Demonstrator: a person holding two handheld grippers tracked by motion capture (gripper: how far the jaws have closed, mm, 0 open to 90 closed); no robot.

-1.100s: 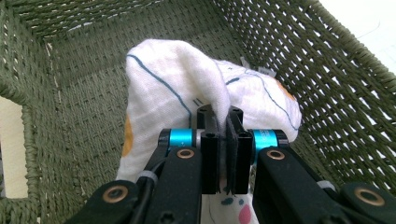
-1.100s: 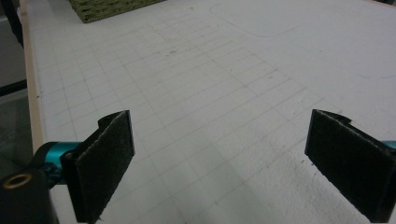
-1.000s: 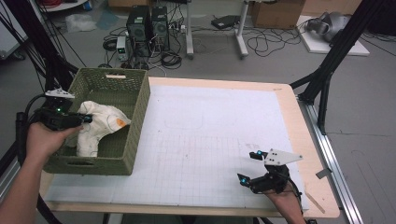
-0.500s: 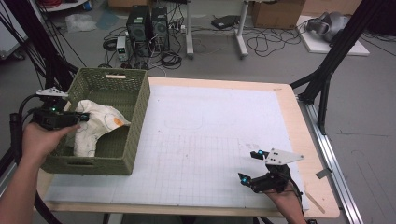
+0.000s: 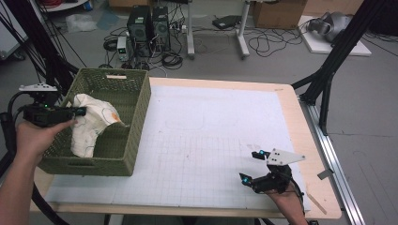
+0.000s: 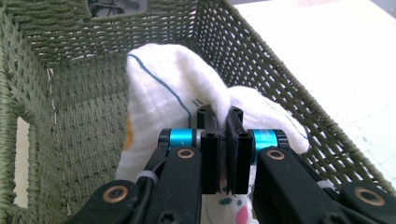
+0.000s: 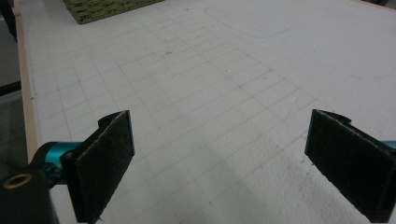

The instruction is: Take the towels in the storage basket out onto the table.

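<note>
White cloth pinched between left gripper fingers, over green basket

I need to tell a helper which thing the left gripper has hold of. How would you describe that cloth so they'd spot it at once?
Find the green woven basket at the left end of the white gridded table mat. Inside it, the left gripper is shut on a fold of a white cloth. It is the one soft thing in the basket, white with thin blue lines and orange patches.
</note>
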